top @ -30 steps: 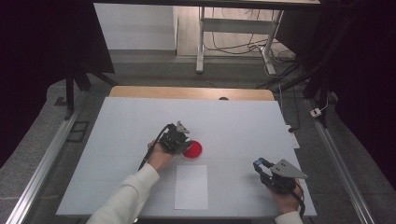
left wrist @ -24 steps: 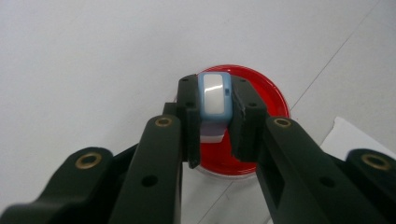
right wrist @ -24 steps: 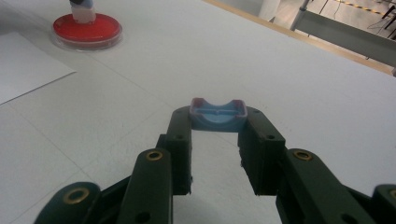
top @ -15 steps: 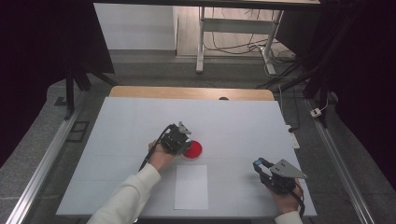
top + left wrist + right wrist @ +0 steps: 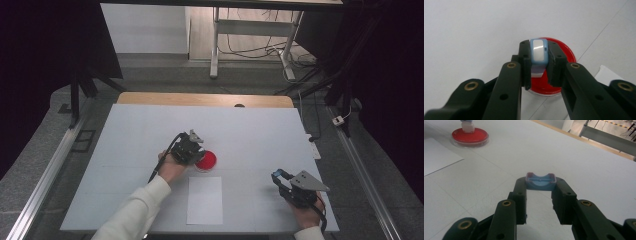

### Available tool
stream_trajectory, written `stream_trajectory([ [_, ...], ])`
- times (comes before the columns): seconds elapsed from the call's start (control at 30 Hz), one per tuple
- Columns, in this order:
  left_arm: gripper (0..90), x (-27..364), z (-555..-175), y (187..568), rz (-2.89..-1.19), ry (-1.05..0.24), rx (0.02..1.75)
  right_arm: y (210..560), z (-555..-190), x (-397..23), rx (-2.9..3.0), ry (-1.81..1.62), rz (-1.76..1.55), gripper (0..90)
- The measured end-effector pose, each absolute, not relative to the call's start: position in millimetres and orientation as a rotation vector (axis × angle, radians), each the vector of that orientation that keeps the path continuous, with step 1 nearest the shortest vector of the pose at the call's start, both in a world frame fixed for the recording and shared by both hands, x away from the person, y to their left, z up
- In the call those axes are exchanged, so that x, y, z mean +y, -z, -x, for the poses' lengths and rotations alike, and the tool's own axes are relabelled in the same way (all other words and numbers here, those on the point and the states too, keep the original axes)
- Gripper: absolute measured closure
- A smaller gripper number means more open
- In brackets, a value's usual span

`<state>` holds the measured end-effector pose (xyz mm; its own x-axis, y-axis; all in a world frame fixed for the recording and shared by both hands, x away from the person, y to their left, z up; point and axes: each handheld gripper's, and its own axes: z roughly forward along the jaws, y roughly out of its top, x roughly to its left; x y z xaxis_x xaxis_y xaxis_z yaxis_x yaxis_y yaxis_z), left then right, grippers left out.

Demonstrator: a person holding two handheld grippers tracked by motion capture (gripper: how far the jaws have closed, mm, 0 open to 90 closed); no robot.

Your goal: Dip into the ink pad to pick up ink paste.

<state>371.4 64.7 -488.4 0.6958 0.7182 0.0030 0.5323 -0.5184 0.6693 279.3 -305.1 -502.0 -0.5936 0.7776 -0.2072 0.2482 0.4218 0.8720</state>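
The left gripper (image 5: 192, 150) is seen over the red dish (image 5: 206, 160) at mid-tabletop (image 5: 130, 130), and its jaws are clamped on a small blue-and-white stamp (image 5: 538, 51), held upright with its lower end over the red pad. In the right gripper view the stamp (image 5: 467, 126) looks to be resting on the dish (image 5: 470, 135), though actual contact cannot be confirmed. A risk is judged here: if the stamp is pressed down off-centre, the shallow dish could be tipped or slid across the smooth surface, and red ink could be smeared on the tabletop. If the grip is loosened, the stamp may be dropped on its side in the ink.

Just nearer the person, the white sheet (image 5: 205, 200) lies flat and loose; nothing pins it, so it could be dragged or lifted when it is stamped.

At the right, the right gripper (image 5: 284, 182) is held low near the tabletop edge, its jaws closed on a small blue cap (image 5: 540, 181). The cap is pinched only by its ends, so it could be popped out by a squeeze or a knock.
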Motion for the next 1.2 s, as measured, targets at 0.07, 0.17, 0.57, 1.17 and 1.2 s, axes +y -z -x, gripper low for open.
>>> stream_trajectory([
  [0.07,75.5,65.0,-369.9,485.2,-2.229,-0.375,0.946,502.2,-279.3,-305.3,2.066,-1.131,-0.867,65.3],
  [0.17,75.5,66.0,-367.9,480.8,-2.214,-0.378,0.935,502.1,-279.3,-305.6,2.066,-1.133,-0.869,65.3],
  [0.57,75.4,80.0,-362.2,469.5,-2.136,-0.362,0.919,502.3,-279.3,-305.5,2.069,-1.127,-0.867,65.3],
  [1.17,75.4,95.4,-342.8,453.2,-2.074,-0.334,0.854,502.9,-279.3,-305.2,2.064,-1.133,-0.866,65.3],
  [1.2,75.4,96.1,-341.8,452.5,-2.073,-0.333,0.849,502.9,-279.3,-305.1,2.066,-1.131,-0.864,65.3],
])
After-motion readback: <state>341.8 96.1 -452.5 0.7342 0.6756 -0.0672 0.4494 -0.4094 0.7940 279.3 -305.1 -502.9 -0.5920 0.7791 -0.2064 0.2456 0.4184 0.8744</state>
